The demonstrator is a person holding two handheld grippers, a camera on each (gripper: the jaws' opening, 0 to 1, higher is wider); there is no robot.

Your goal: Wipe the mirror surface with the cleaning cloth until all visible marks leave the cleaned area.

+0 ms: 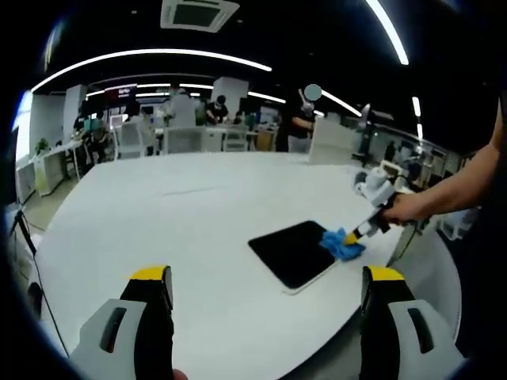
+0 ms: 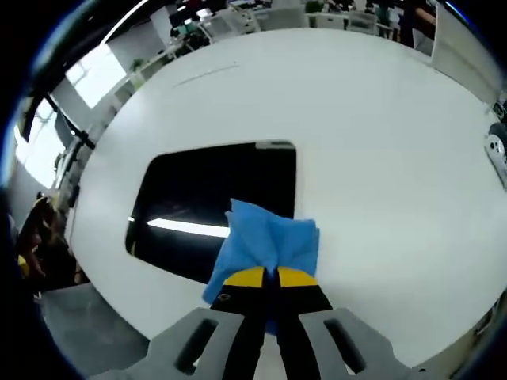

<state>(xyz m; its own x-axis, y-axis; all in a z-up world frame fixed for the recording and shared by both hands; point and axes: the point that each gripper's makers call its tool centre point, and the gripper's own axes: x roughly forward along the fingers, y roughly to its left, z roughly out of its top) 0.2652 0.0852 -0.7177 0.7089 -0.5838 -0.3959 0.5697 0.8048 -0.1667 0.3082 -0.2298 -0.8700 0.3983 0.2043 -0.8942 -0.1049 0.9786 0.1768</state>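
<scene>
A dark rectangular mirror [image 1: 295,249] [image 2: 214,206] lies flat on the white table [image 1: 198,229] [image 2: 380,119]. In the right gripper view it reflects a bright ceiling light strip. A folded blue cleaning cloth [image 2: 265,241] [image 1: 342,244] rests on the mirror's edge and partly on the table. My right gripper [image 2: 270,276] is shut on the cloth, yellow tips pinching its near end; in the left gripper view it [image 1: 354,235] comes in from the right, held by a person's hand. My left gripper [image 1: 266,277] hovers open over the table's near side, well short of the mirror.
The round table's edge curves close behind the mirror. A white device [image 2: 497,154] sits at the table's right edge in the right gripper view. Beyond the far edge stand chairs [image 1: 131,141], desks and people [image 1: 299,123] in an open office.
</scene>
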